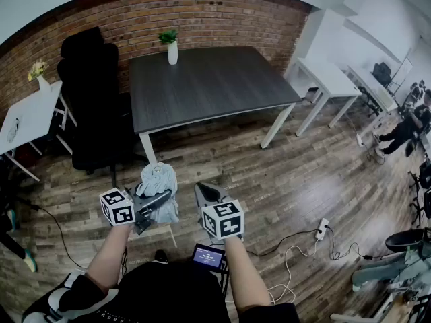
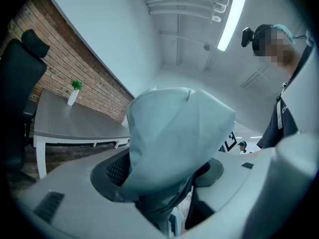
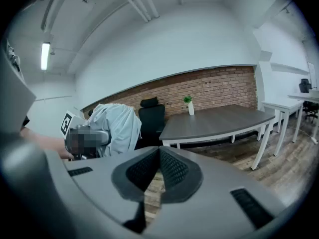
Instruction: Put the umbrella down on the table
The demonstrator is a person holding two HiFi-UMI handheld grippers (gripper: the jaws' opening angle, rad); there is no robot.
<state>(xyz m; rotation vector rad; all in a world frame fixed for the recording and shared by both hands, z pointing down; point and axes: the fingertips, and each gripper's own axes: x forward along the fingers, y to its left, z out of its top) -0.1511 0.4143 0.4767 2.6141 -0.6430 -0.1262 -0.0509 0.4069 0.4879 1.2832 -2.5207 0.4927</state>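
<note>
Seen from the head view, wood-plank floor (image 1: pixel 303 173) fills most of the ground; brick wall (image 1: pixel 202 15) runs across at 12 o'clock. Dark grey worktop (image 1: pixel 209 86) on white legs stands against that wall, bare apart from one item. Black office chair (image 1: pixel 91 93) at 10 o'clock, just beside the worktop's left edge. White worktop (image 1: pixel 30 116) at 9 o'clock; two more white worktops (image 1: pixel 330 76) at 2 o'clock. Small plant in a white vase (image 1: pixel 172 49) upright at the dark worktop's far edge.

Umbrella (image 1: pixel 160 180), folded, pale blue-grey fabric bunched: held in the air over the floor at 6 o'clock from the worktop, short of its near edge, not on it.

Left gripper (image 1: pixel 161 199) lies roughly level and grasps the umbrella. Its own view shows the fingers (image 2: pixel 112 171) set wide, clamped on the bundle's lower part, fabric bulging above them.

Right gripper (image 1: pixel 204 192), just beside at 3 o'clock, apart from the umbrella. Its fingers (image 3: pixel 174 171) are clenched together, pads meeting, nothing between them.
</note>
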